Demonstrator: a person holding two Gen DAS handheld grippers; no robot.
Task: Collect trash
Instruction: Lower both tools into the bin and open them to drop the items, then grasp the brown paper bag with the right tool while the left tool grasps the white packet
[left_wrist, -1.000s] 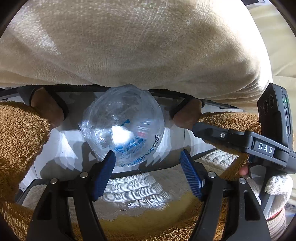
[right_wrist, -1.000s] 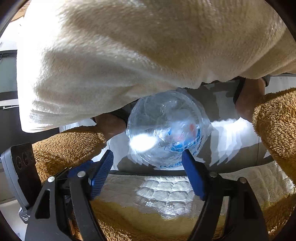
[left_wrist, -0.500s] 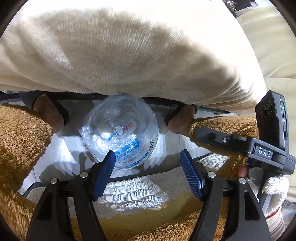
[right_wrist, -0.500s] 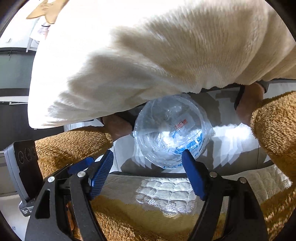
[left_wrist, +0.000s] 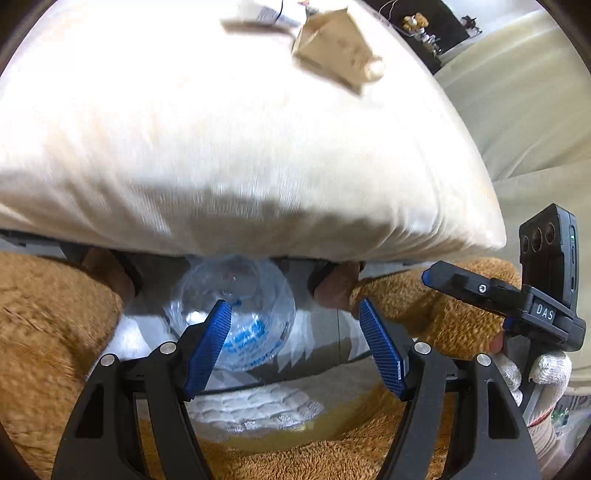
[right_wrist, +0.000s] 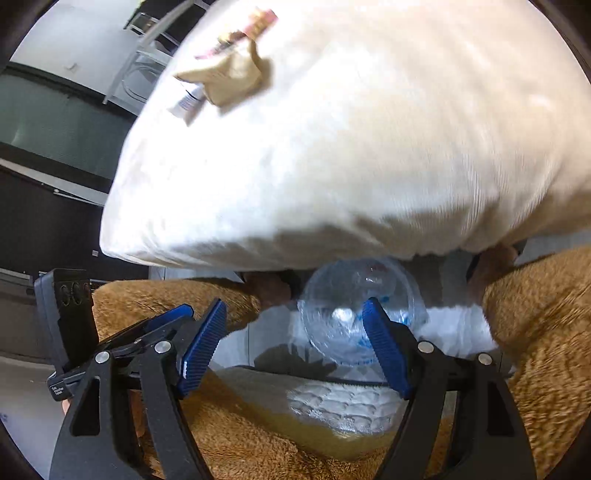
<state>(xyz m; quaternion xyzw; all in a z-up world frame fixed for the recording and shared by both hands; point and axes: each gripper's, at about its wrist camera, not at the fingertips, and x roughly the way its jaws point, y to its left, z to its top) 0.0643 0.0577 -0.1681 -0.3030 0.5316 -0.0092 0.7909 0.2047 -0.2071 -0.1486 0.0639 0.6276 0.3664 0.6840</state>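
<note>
Both grippers hover with jaws wide and nothing between them: the left gripper (left_wrist: 295, 349) and the right gripper (right_wrist: 295, 349) sit side by side above the person's lap, each visible at the edge of the other's view, apparently poised before a first reach. Just beyond their blue pads a clear plastic bag (left_wrist: 231, 314), blue print on its side, stands open between the person's knees, likely placed there so both grippers can drop rubbish straight in. Fuzzy brown sleeves (left_wrist: 55, 332) flank it on either side. Past the bag rises a cream cushion (left_wrist: 229, 147), on whose far top lie the evident targets: a crumpled brown paper scrap (left_wrist: 332, 48) and, beside it, a small tube (right_wrist: 188, 99), both well apart from the grippers and blurred.
</note>
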